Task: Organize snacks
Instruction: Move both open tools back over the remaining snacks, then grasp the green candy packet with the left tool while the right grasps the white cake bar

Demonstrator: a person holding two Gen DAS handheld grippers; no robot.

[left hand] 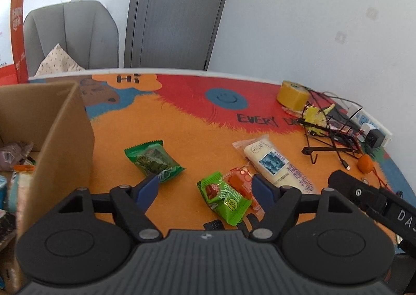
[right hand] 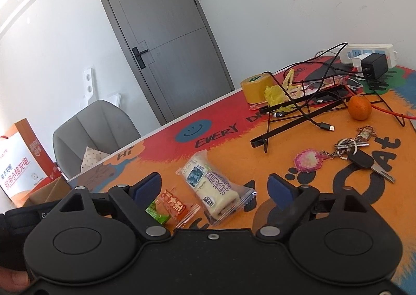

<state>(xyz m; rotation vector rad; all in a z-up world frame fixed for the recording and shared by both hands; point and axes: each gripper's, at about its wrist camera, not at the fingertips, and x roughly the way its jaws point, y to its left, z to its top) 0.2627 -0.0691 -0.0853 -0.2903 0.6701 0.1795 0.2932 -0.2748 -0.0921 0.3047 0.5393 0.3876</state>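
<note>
Here the scene runs, from the left, from an open cardboard box (left hand: 65,123) at the tabletop's (left hand: 182,118) edge, already holding several wrapped snacks, across a bright orange and red cartoon mat. Just beyond the box lies a dark green snack packet (left hand: 153,159), flat on the mat, with the left claw's (left hand: 205,188) left finger tip hanging at its near corner. That left claw stands released, its blue pads apart with nothing pressed between them; a light green candy packet (left hand: 226,198) lies on the mat in the gap between its fingers, and an orange packet (left hand: 240,180) sits beside it, touching the green one (its far end is hidden behind the right finger). Next comes a long white bun in a clear wrapper (left hand: 273,162), lying slantwise just past the orange packet. In the right wrist view the right claw (right hand: 217,187) is likewise released, jaws wide, and the white bun lies between its fingers without either pad touching it. Farther right and well apart from the snacks are a roll of yellow tape (left hand: 292,94), a black wire stand (right hand: 299,110) tangled with cables, a small orange fruit (right hand: 359,107), a bunch of keys (right hand: 351,152) and a white power strip (right hand: 369,53) at the far edge.
</note>
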